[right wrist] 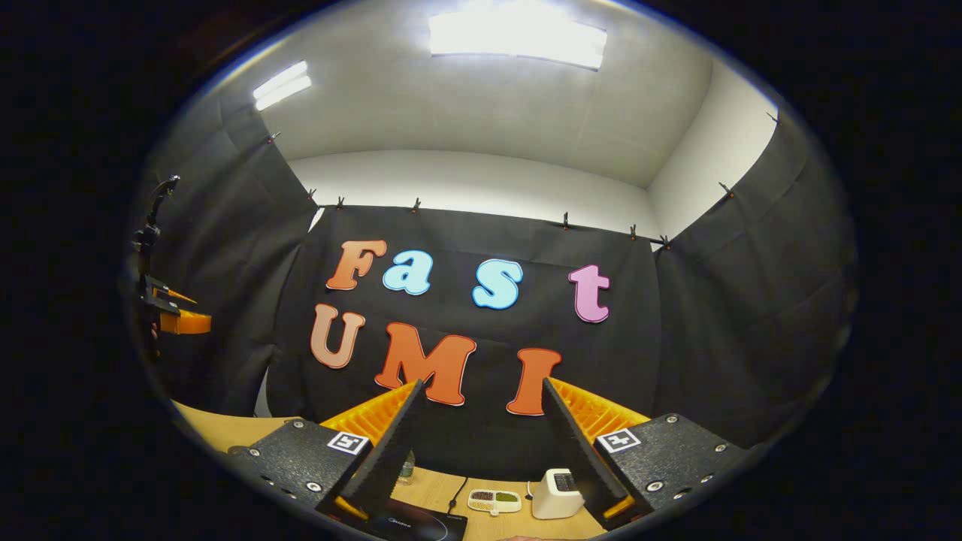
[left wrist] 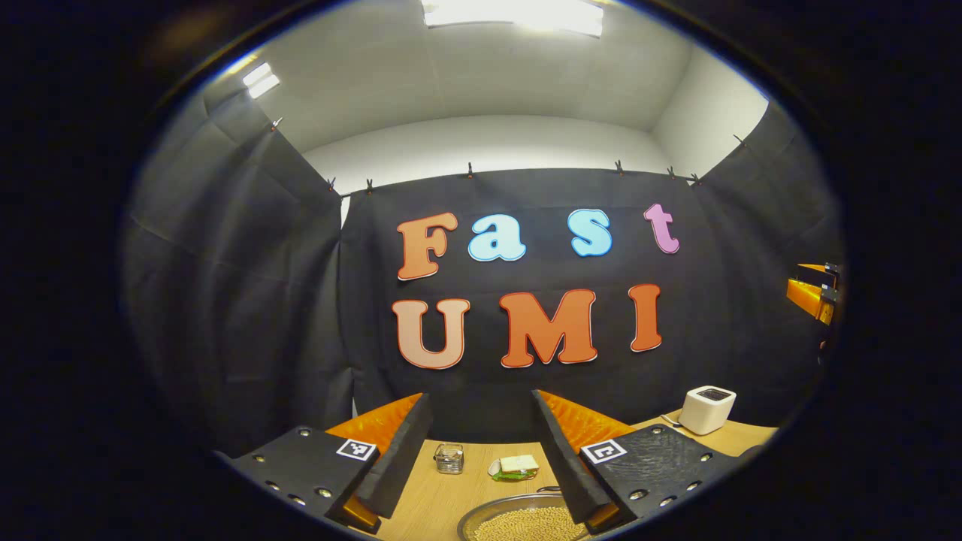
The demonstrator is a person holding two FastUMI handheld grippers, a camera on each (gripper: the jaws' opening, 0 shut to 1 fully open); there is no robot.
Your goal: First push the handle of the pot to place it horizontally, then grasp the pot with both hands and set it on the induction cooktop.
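Ahead of the left gripper (left wrist: 481, 458) the jaws stand wide apart, open air between them — below lies the pot (left wrist: 526, 518) of beans, beyond it a small glass jar (left wrist: 449, 458) and sponge dish (left wrist: 515, 467) on the surface (left wrist: 432, 500). A white box (left wrist: 707, 409) stands well right.
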